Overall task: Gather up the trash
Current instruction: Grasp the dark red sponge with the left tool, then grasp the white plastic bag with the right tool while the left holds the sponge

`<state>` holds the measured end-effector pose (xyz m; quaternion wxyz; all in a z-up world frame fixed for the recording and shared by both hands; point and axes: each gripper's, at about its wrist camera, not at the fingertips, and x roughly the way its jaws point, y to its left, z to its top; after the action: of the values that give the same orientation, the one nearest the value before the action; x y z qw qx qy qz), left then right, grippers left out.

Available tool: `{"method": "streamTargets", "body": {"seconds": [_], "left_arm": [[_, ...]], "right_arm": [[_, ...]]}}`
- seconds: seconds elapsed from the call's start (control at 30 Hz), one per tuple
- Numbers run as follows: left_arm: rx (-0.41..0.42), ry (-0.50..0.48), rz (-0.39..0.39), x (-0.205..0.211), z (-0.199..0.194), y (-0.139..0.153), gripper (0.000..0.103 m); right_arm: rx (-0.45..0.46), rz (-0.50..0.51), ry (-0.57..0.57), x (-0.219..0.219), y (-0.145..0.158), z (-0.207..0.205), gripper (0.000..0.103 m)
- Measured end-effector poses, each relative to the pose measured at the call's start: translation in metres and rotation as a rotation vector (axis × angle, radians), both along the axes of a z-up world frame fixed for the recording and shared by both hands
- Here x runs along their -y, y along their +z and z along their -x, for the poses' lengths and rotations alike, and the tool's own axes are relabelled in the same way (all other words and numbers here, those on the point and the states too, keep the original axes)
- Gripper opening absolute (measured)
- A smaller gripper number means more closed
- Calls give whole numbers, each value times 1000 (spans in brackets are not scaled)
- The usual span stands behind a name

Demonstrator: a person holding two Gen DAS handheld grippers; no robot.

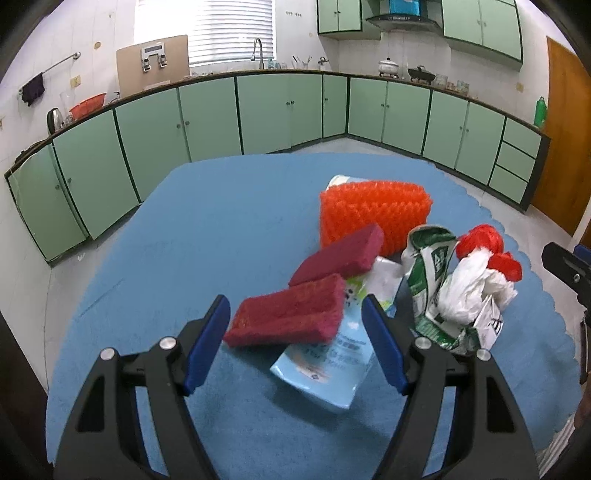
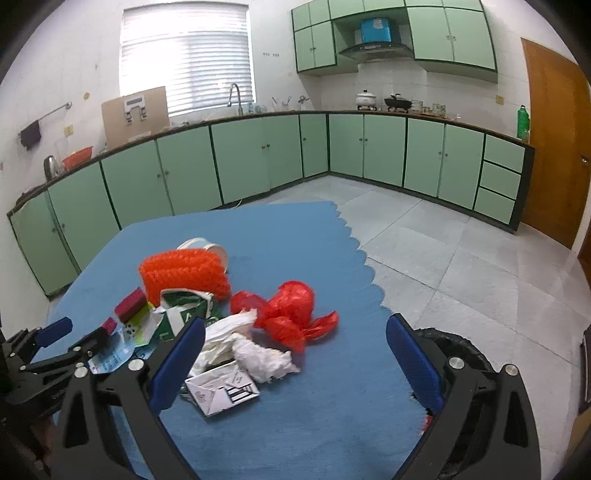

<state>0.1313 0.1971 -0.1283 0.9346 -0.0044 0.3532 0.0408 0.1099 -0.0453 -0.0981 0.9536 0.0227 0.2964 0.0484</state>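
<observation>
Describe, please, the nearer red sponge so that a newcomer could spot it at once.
Start at the blue mat and find the trash pile beside the bright orange mesh. In front of it lie two dark red sponges; the nearer sponge sits between the left gripper fingers, resting on a pale blue pouch. Its twin lies farther back.

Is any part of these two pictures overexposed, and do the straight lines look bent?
Left wrist view: the window blinds are blown out white, and the counter edge bows into an arc. Right wrist view: the window blinds glare similarly; the cabinet row curves, fisheye distortion.
</observation>
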Motion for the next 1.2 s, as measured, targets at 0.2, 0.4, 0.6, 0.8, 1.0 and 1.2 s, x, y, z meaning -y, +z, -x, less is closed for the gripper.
{"method": "streamTargets", "body": {"seconds": [0.2,0.4,0.6,0.8,1.0,1.2], "left_arm": [[-19,-8,26,-6,-10,-7,62],[0,-22,40,-4,-11,-7,40],[31,-18,52,-3,-7,-3,29],[39,-16,46,-1,-7,-4,29],[39,-17,46,0,-8,-3,29],[42,-20,46,0,-9,-3,29]], "right_arm": [[-24,11,10,-7,-5,-8,95],[-33,21,22,-9,-7,-12,94],[-57,3,66,-14,-13,-15,83],[-80,-1,124,-30,-22,-14,77],[-130,20,163,-46,-40,-21,75],[-159,3,203,-50,-49,-27,49]]}}
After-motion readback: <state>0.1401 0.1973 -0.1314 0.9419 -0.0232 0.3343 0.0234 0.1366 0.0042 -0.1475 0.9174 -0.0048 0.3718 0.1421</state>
